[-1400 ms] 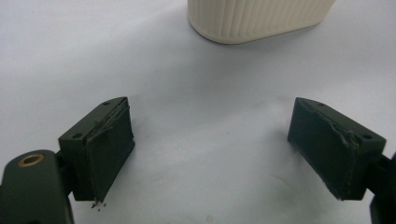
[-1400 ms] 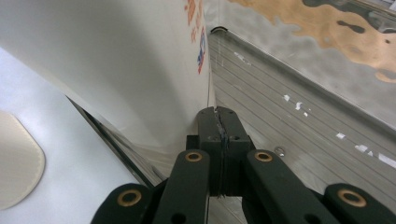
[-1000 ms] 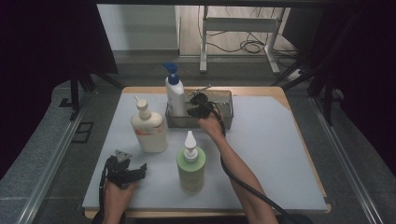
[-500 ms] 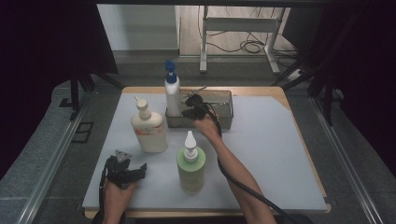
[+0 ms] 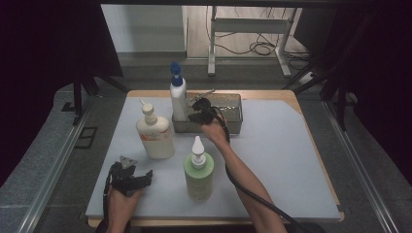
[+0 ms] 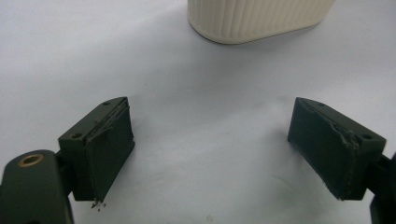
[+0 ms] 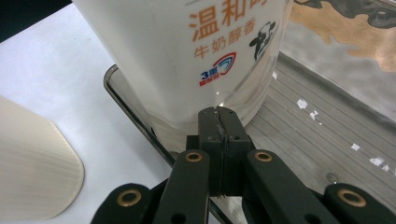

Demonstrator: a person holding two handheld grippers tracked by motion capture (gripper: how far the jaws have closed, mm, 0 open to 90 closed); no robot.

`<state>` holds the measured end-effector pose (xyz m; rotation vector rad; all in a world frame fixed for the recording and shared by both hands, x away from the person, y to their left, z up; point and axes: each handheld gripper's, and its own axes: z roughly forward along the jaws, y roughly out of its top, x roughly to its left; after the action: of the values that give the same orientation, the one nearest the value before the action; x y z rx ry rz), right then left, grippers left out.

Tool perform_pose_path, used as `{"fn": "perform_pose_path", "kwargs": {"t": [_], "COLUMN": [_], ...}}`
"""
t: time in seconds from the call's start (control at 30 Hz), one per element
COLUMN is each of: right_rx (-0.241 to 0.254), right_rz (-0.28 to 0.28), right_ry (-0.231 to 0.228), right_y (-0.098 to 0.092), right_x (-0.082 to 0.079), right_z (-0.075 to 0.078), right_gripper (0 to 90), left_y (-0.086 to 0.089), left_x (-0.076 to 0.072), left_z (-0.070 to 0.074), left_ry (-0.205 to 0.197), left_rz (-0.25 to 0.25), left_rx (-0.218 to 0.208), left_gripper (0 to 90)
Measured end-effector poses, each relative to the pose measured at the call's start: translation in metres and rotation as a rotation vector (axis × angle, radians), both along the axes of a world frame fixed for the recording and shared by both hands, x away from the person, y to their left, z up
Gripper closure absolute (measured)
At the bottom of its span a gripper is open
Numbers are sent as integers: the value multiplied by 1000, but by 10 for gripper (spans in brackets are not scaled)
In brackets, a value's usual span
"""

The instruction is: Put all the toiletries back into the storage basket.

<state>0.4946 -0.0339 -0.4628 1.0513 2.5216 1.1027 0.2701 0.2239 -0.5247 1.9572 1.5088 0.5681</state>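
Note:
A white bottle with a blue pump [image 5: 178,99] stands in the left end of a grey tray [image 5: 228,104] at the back of the table. My right gripper [image 5: 197,114] reaches over the tray's front rim beside it. In the right gripper view its jaws are pressed together with nothing between them. Their tip [image 7: 220,116] sits right at the foot of the bottle [image 7: 187,56], above the ribbed tray floor [image 7: 327,140]. My left gripper [image 5: 133,177] rests open on the mat at the front left, nothing between its pads [image 6: 210,154].
A cream pump bottle [image 5: 154,136] stands left of the tray; its ribbed base [image 6: 257,18] lies just ahead of the left jaws. A green bottle with a white nozzle [image 5: 199,172] stands at the front, left of the right forearm. The grey mat [image 5: 291,160] covers the table.
The right gripper has edged slightly left toward the blue-pump bottle. The left hand and the other bottles have not moved.

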Motion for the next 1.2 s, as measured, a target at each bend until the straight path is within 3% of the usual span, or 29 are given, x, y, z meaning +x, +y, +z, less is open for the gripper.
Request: {"fn": "perform_pose_path", "kwargs": {"t": [0.37,0.83,1.0,1.2], "right_rx": [-1,15,33,29], "right_rz": [20,60,83,105], "right_ry": [-14,-85,-101,-108], "right_y": [-4,-18,-24,-30], "right_x": [0,-16,-26,-38], "right_z": [2,29,39,44], "right_gripper": [866,797,732,594], "left_y": [0,0,0,0], "left_x": [0,0,0,0], "left_z": [0,0,0,0], "left_ry": [0,-1,-2,-3], "left_rz": [0,0,1,1], "left_rx": [0,-1,0,-1], "left_gripper": [136,136,137,137]}}
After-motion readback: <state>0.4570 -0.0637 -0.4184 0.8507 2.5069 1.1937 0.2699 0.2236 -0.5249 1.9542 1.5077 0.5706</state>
